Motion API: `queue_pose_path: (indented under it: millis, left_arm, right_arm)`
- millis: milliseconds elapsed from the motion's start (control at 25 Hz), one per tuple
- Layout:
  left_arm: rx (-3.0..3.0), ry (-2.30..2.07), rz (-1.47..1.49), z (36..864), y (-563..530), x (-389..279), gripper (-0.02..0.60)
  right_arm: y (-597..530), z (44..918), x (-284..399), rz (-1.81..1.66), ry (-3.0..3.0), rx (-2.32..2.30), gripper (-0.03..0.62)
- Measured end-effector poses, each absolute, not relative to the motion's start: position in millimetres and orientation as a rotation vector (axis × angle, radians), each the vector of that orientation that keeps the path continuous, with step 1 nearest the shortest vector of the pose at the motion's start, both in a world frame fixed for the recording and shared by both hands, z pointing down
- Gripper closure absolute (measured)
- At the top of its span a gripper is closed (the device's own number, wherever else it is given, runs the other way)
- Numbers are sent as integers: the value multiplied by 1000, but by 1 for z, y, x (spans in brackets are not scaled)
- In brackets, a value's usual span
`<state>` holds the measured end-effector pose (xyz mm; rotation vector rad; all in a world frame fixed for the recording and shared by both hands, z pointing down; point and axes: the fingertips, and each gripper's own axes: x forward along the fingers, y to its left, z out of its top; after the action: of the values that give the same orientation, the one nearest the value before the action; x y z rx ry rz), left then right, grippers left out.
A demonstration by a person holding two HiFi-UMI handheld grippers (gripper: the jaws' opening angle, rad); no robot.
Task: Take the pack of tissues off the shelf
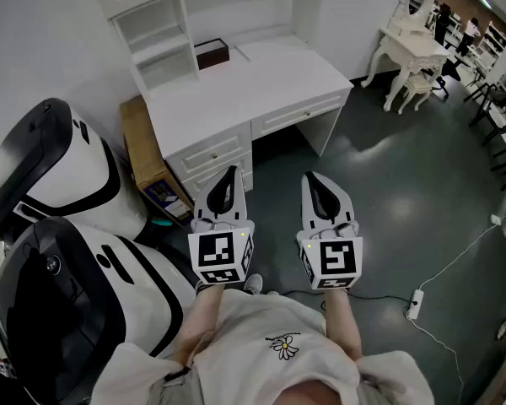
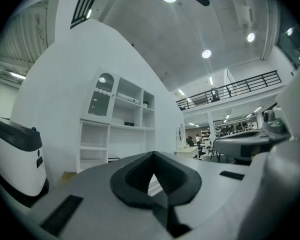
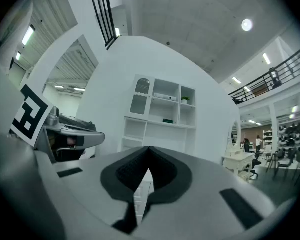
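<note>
A dark reddish-brown box (image 1: 211, 53), likely the pack of tissues, lies at the back of the white desk (image 1: 253, 87), under the white shelf unit (image 1: 164, 32). In the right gripper view a small dark item (image 3: 167, 120) sits on a middle shelf; it is too small to identify. My left gripper (image 1: 229, 170) and right gripper (image 1: 310, 176) are held side by side, level, over the floor a step short of the desk. Both point towards it. On each, the jaws meet at the tips with nothing between them, as the left gripper (image 2: 152, 154) and right gripper (image 3: 149, 148) views show.
Two large white-and-black machines (image 1: 59, 175) stand close on the left, with a cardboard box (image 1: 143, 154) between them and the desk. A white dressing table with a stool (image 1: 413, 45) is at the far right. A power strip with its cable (image 1: 415, 304) lies on the dark floor.
</note>
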<state>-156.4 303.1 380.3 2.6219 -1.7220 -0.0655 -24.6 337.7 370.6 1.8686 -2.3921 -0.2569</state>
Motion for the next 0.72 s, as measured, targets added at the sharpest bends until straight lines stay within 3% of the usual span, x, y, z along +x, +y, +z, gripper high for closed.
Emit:
queue_pose_path:
  millis: [720]
  left_arm:
    - [2609, -1632, -105, 387, 279, -163, 581]
  right_arm:
    - [320, 377, -21, -125, -2400, 1965, 591]
